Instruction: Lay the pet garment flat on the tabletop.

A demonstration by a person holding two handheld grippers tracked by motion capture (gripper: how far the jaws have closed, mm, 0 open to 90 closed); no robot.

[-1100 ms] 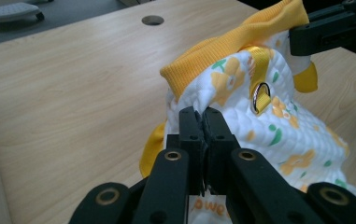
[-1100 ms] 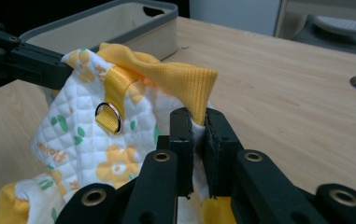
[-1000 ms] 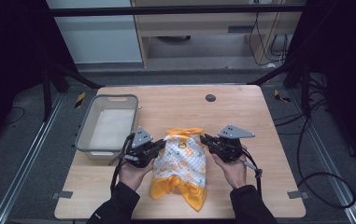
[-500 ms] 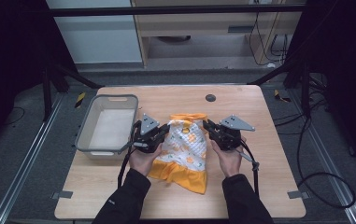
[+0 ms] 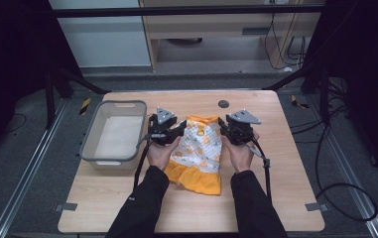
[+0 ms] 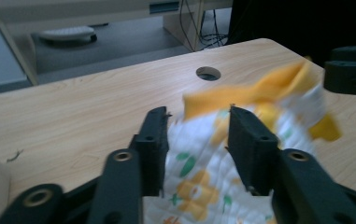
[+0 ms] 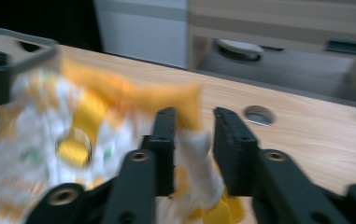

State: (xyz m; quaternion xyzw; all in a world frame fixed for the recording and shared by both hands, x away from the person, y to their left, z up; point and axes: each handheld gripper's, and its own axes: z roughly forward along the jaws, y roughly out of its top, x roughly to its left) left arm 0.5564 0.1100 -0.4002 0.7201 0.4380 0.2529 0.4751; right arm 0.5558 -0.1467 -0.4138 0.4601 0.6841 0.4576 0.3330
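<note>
- A small child's garment (image 5: pixel 196 151), white with an orange-and-green print and an orange hem and neckline, was laid flat near the middle of the wooden table (image 5: pixel 276 198), its neckline towards the far edge and its orange hem towards the near edge.
- The left gripper (image 5: pixel 172 133) was held at the garment's far left corner, and its jaws had just been opening; in the left gripper view they were seen spread, with the printed cloth (image 6: pixel 199 163) lying loose between them and not pressed by the pads.
- The right gripper (image 5: pixel 228 130) was held at the garment's far right corner, and its jaws had likewise just been opening; in the right gripper view a fold of white and orange cloth (image 7: pixel 192 154) was seen in the gap, with space left beside it, so no pinch was being made.
- A grey plastic bin (image 5: pixel 90 148) was placed just left of the left gripper, apart from the garment.
- A round hole (image 5: pixel 223 104) in the tabletop was seen beyond the garment, near the far edge.
- Both forearms were covered by dark sleeves (image 5: pixel 142 208) entering from the near side.
</note>
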